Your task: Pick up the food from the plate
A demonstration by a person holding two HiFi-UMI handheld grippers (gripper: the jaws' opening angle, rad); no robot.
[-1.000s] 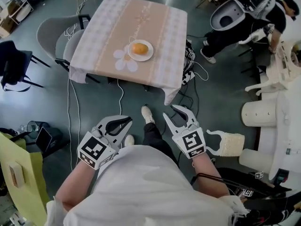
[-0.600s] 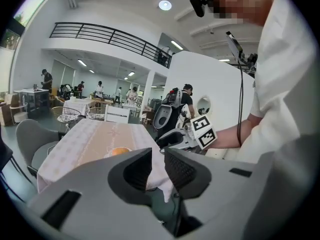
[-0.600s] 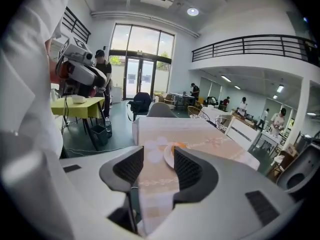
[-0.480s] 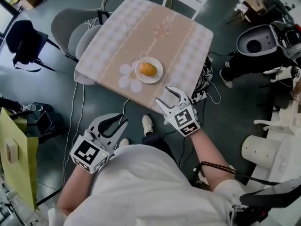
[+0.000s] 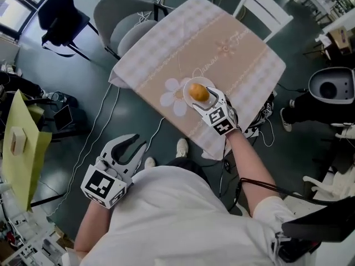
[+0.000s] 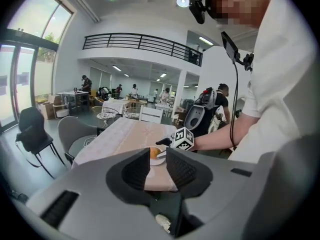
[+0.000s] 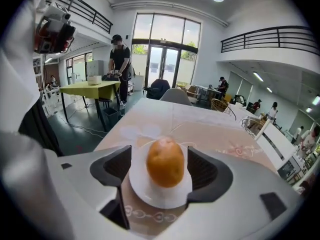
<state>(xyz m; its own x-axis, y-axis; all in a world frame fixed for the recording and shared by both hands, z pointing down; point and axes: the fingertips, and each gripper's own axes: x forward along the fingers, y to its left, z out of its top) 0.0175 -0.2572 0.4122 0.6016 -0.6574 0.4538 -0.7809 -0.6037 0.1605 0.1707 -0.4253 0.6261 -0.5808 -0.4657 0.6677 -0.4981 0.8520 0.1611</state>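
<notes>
The right gripper [image 5: 206, 101] reached over the white plate [image 7: 150, 196] on the checked-cloth table [image 5: 244, 54], its jaws opening wide on either side of the golden-brown oval food [image 7: 165, 163], pads clear of it. The food lay on the plate. The left gripper [image 5: 138, 144] hung well away from the table, jaws apart and empty

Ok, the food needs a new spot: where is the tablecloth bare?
Bare: the far half of the tablecloth toward the white chair, and the strip beside the grey chairs. Crowded: near the middle, where the plate, food and right gripper, jaws opening around the food, sit.
</notes>
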